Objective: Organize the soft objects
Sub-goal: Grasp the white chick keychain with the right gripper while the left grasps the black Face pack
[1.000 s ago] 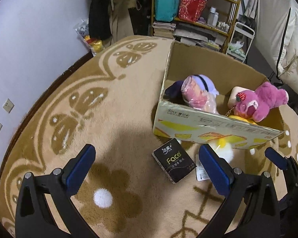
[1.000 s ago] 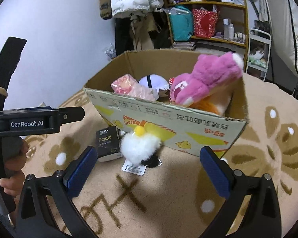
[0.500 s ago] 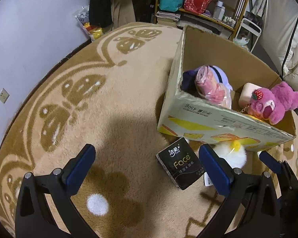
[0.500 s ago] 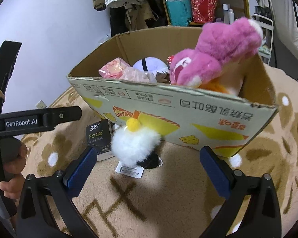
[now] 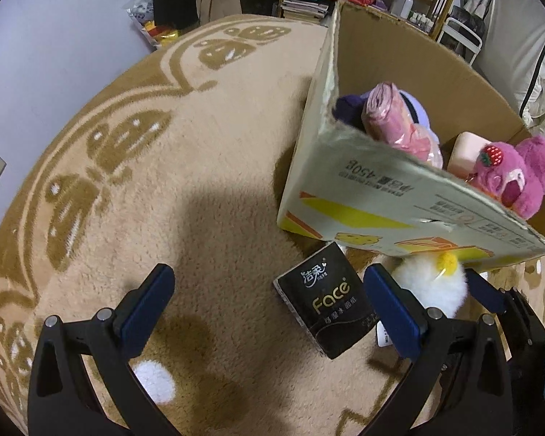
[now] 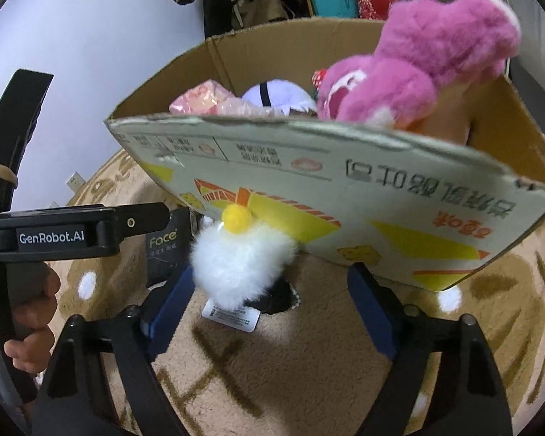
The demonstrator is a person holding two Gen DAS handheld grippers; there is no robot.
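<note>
1. Nearest the cameras, we see both tools with fingers spread wide and nothing between them: the left gripper hangs over the carpet, and the right gripper is low over the floor, facing the box.
2. Just ahead of the right gripper, the white pompom toy, topped by a yellow ball, lies on the carpet with a paper tag under it. It sits toward that gripper's left finger, not centred in the gap.
3. Beside the toy, to its left, a black tissue pack rests on the carpet, close to the left gripper's right finger.
4. Behind both, the cardboard box stands open; the toy lies against the foot of its front wall.
5. Inside the box we find a pink bear, a pink wrapped bundle and a pale round plush.
6. We judge the step in hand to be the reach for the pompom toy. The next move calls for shifting the right gripper leftward to straddle the toy, then closing gently on its fluffy body and lifting it over the front wall.
</note>
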